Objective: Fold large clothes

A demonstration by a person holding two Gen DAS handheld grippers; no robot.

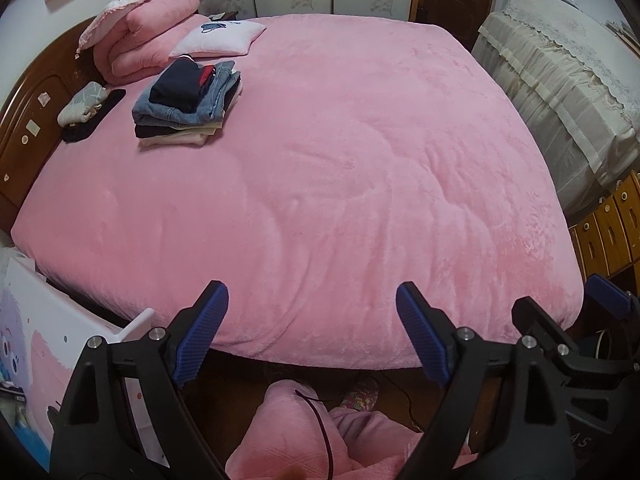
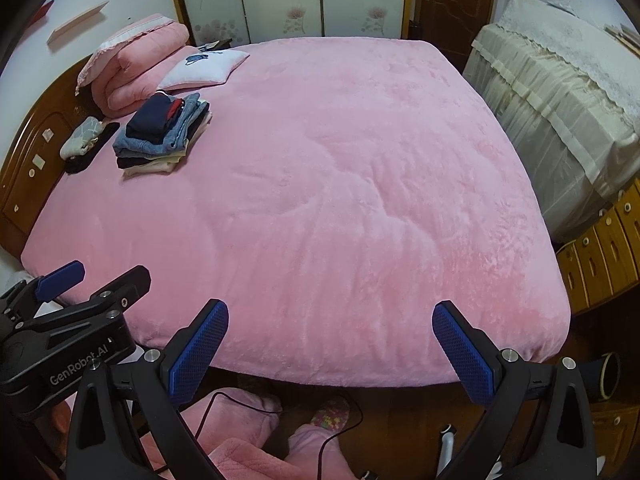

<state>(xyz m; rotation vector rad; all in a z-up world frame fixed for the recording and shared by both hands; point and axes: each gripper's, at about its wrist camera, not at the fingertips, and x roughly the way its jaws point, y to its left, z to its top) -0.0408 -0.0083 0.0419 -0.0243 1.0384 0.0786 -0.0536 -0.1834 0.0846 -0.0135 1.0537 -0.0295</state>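
A stack of folded clothes (image 1: pixel 188 110), with a dark navy garment on top of blue denim, black and cream layers, sits on the far left part of the wide pink fleece bedspread (image 1: pixel 340 184), near the brown wooden headboard (image 1: pixel 28 112). Just beside the stack, toward the headboard, lie a small grey patterned bundle (image 1: pixel 82 103) and a black cloth (image 1: pixel 94 118). Beyond it rest a folded pink quilt (image 1: pixel 144 36) and a white square cushion (image 1: pixel 218 40). Nothing stands between the grippers and the stack (only bare bedspread). A cream lace-covered piece of furniture (image 2: pixel 560 104) flanks the bed on the right.

The left gripper (image 1: pixel 312 332) hovers over the near edge of the bed, jaws spread wide and empty. The right gripper (image 2: pixel 330 352) hangs alongside it, likewise gaping, gripping nothing. Below them are pink-clad legs and a patterned slipper (image 2: pixel 330 416) on the floor.
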